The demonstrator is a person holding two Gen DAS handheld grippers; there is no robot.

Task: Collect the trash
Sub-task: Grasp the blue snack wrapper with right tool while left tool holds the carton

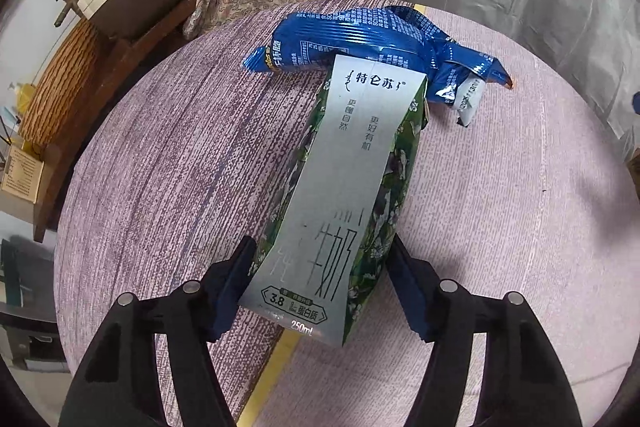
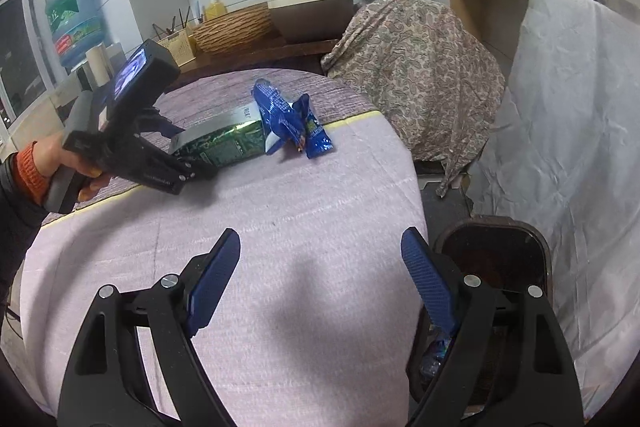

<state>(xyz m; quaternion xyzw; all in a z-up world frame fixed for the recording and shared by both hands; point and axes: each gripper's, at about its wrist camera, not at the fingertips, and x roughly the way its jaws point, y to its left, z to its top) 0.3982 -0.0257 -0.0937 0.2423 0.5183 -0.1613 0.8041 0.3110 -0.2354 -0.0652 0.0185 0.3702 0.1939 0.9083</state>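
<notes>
Item: green-and-white milk carton (image 1: pixel 340 187), 250 mL, lying flat on the lilac-clothed round surface (image 1: pixel 160 147), its far end touching a crumpled blue wrapper (image 1: pixel 360 39). We hold the left claw (image 1: pixel 324 283) around the carton's near end, one blue pad at each side; whether the pads press it we cannot tell. From the right wrist view we see the carton (image 2: pixel 224 143) and wrapper (image 2: pixel 288 119) toward the far edge of the surface (image 2: pixel 280 207), the left claw (image 2: pixel 192 163) at the carton. Our right claw (image 2: pixel 320 279) hangs open and empty above bare cloth, well apart from both items. Just beside the surface on the right: a dark brown bin (image 2: pixel 496 259).
</notes>
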